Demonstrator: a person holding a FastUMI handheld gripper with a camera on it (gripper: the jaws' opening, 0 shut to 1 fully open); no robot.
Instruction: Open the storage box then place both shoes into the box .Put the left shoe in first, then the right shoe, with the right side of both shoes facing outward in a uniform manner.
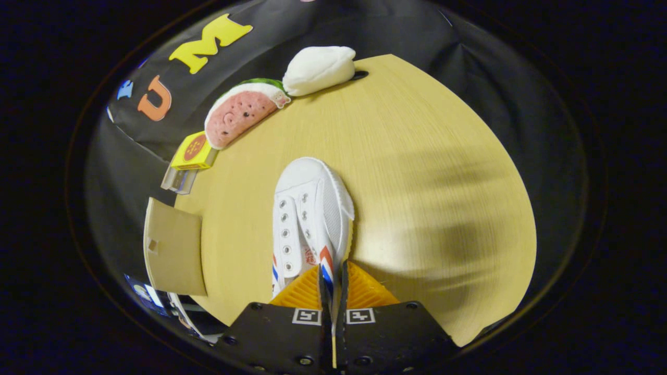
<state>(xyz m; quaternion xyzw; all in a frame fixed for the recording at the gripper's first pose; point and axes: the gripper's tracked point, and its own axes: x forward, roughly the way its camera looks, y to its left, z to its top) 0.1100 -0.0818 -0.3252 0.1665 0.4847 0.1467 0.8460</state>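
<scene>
A white canvas shoe (307, 208) with red and blue stripes on its side points away from me over the wooden table (417, 182). My gripper (332, 278) is shut on the shoe, its orange fingers (299, 291) pinching the side wall at the shoe's opening, near the stripes. The heel end is hidden behind the fingers. A tan cardboard flap (174, 250), likely part of the storage box, stands off the table's edge to the left of the shoe.
Along the table's far left edge lie a watermelon-slice plush (239, 112) and a white soft lump (319, 69). A yellow box on a clear stand (192, 156) sits next to the plush. Bare tabletop spreads right of the shoe.
</scene>
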